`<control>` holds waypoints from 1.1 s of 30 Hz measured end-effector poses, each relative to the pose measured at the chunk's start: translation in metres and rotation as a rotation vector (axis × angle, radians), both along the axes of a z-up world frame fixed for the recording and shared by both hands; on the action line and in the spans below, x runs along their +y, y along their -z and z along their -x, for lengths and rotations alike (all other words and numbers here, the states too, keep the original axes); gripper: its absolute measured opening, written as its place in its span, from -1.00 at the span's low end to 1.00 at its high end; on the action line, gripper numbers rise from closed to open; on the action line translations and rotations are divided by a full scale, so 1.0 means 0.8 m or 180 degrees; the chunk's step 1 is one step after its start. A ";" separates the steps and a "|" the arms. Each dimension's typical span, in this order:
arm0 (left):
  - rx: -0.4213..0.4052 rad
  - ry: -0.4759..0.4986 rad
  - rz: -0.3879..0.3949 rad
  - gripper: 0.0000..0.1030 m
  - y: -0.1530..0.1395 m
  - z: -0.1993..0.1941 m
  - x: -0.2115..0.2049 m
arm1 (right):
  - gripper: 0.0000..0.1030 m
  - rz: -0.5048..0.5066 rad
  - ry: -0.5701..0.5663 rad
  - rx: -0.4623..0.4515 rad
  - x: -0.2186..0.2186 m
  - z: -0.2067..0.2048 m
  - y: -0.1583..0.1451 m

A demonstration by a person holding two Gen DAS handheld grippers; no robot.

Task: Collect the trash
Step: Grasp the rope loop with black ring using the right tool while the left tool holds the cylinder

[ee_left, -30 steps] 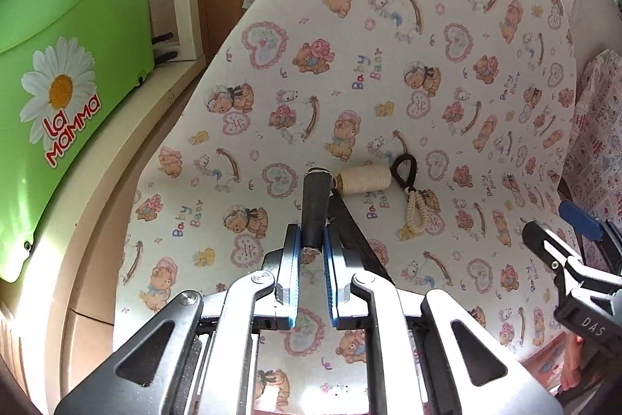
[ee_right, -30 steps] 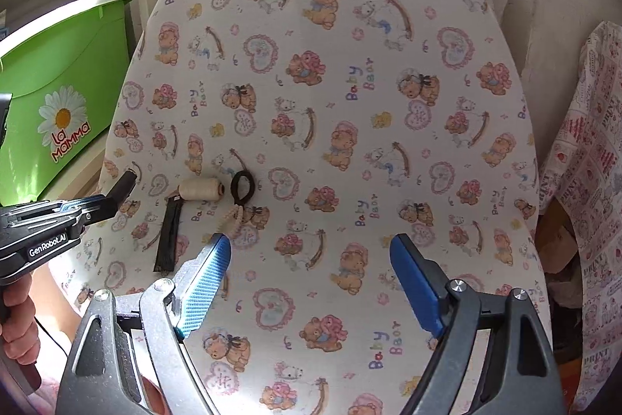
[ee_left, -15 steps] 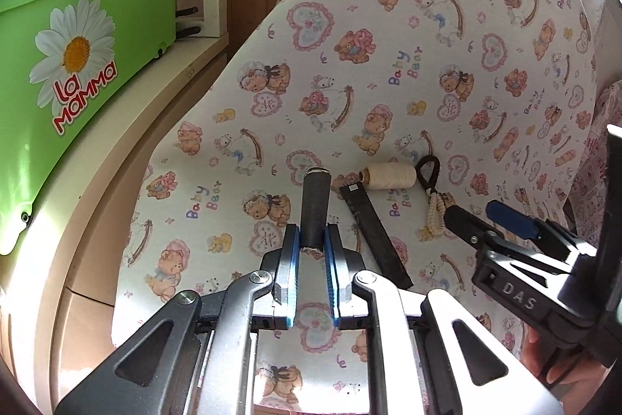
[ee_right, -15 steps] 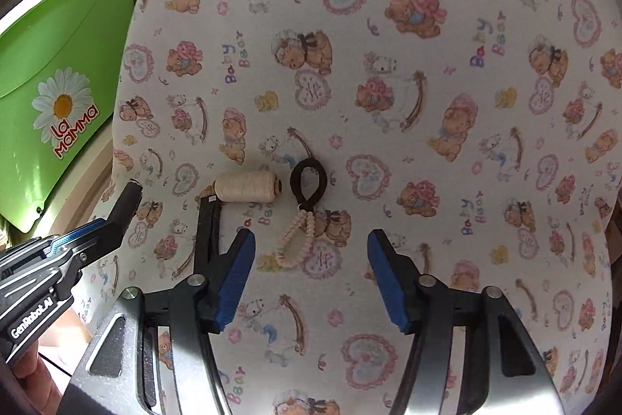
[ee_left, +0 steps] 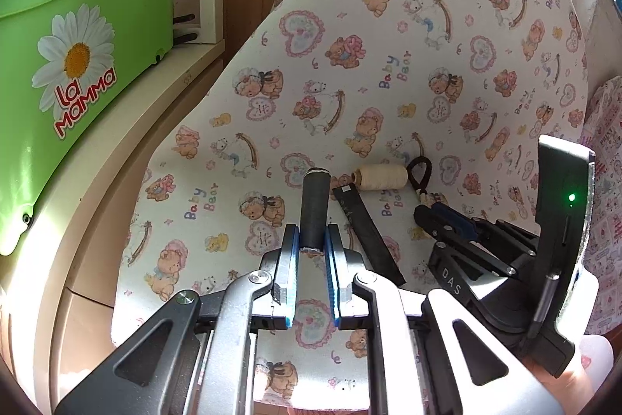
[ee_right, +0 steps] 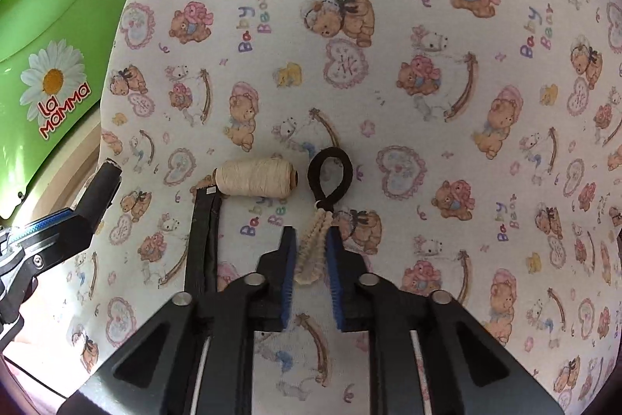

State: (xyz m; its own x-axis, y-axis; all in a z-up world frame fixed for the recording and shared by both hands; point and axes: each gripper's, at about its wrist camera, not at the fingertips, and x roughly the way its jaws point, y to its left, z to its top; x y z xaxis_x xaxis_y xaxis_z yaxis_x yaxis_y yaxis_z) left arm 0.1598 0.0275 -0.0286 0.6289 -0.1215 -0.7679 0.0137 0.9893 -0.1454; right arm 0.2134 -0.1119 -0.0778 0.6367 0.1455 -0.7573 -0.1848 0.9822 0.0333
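My left gripper [ee_left: 312,240] is shut on a dark cylindrical tube [ee_left: 315,209] and holds it above the bear-print cloth [ee_left: 388,65]; the tube also shows in the right wrist view [ee_right: 103,191]. My right gripper [ee_right: 311,240] is down on the cloth with its jaws closed around the cream beaded part of a hair tie [ee_right: 313,251], whose brown loop [ee_right: 330,170] lies ahead. A cream thread spool [ee_right: 254,177] and a flat black strip [ee_right: 202,240] lie to its left. They show in the left wrist view too: spool [ee_left: 381,177], strip [ee_left: 365,236].
A green "La Mamma" bin [ee_left: 70,65] stands at the left on a beige ledge [ee_left: 116,150]; it also shows in the right wrist view [ee_right: 50,45]. A patterned cloth [ee_left: 606,162] hangs at the far right.
My right gripper moved down and forward to the hair tie and closed its jaws from wide open onto the beaded part. My left gripper kept the tube and shifted slightly.
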 end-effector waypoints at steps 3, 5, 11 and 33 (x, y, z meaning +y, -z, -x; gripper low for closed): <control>-0.0012 -0.0002 0.0003 -0.76 -0.002 0.000 0.000 | -0.83 -0.0097 0.0019 -0.0003 -0.015 0.007 -0.007; -0.0025 -0.0002 0.0014 -0.76 -0.004 0.001 0.000 | -0.84 -0.0249 0.0049 -0.0041 -0.031 0.013 -0.012; -0.0047 0.0039 0.0028 -0.76 -0.009 0.003 -0.002 | -0.84 -0.0580 0.0130 -0.0179 -0.072 0.034 -0.039; -0.0395 0.0117 -0.0117 -0.76 -0.032 0.100 -0.042 | -0.84 -0.0602 -0.0151 -0.0484 -0.114 0.189 -0.118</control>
State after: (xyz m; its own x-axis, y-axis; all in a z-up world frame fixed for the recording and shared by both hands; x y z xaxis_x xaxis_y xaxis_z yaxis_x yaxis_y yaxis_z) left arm 0.0797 -0.0060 -0.0027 0.7150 -0.1194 -0.6889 0.0656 0.9924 -0.1039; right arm 0.0624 -0.2027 0.0162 0.7304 0.3080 -0.6096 -0.2475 0.9512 0.1841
